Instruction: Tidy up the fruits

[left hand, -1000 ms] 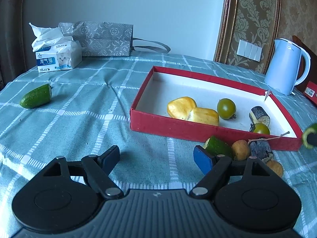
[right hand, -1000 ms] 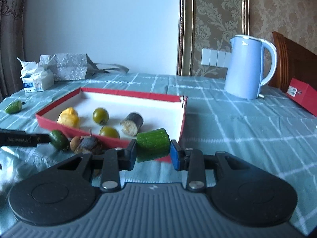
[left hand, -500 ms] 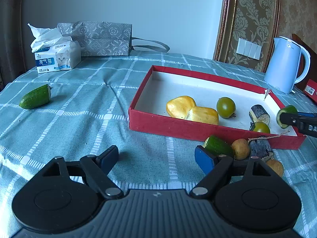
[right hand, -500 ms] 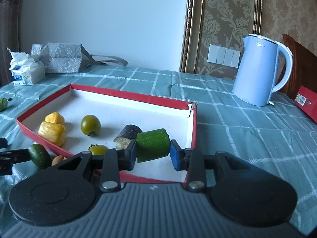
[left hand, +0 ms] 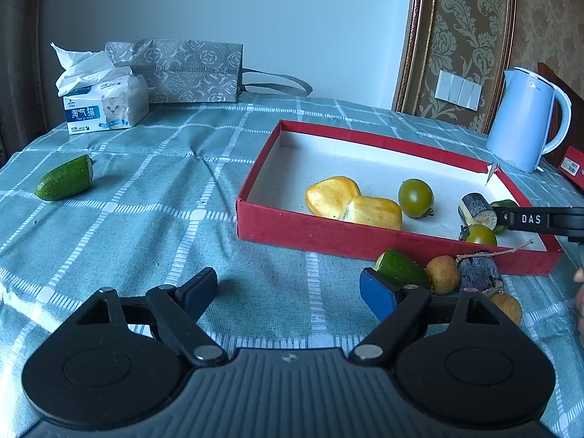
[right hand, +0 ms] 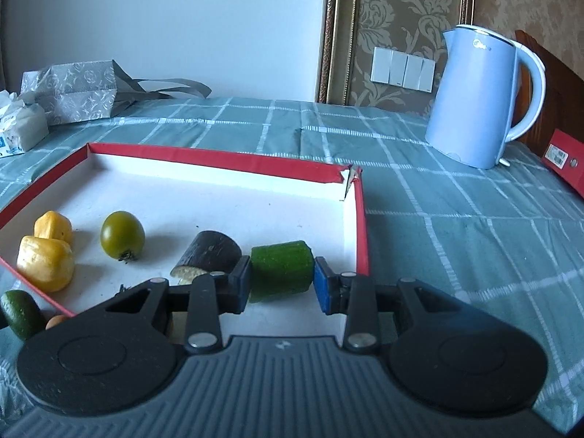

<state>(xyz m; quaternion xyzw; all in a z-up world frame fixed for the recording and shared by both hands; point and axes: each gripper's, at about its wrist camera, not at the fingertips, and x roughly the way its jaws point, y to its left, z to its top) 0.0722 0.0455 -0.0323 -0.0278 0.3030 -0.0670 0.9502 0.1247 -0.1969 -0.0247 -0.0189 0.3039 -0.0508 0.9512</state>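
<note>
A red box (left hand: 328, 235) with a white floor holds two yellow pieces (left hand: 352, 202), a green tomato (left hand: 415, 197), a dark eggplant piece (left hand: 476, 210) and a second green tomato (left hand: 481, 234). My right gripper (right hand: 281, 280) is shut on a green cucumber piece (right hand: 281, 270) and holds it over the box's right end (right hand: 359, 226), beside the eggplant piece (right hand: 211, 253). My left gripper (left hand: 288, 292) is open and empty above the cloth in front of the box. A cucumber end (left hand: 401, 268), brown fruits (left hand: 442, 273) and a dark stub (left hand: 480, 270) lie outside the box.
A cucumber half (left hand: 65, 179) lies on the cloth at the left. A tissue pack (left hand: 104, 104) and a grey bag (left hand: 186, 71) stand at the back. A blue kettle (right hand: 478, 95) and a red box (right hand: 564, 158) stand to the right.
My right gripper has carried the cucumber piece forward from in front of the box to over its right end. My left gripper has stayed open and nearly still.
</note>
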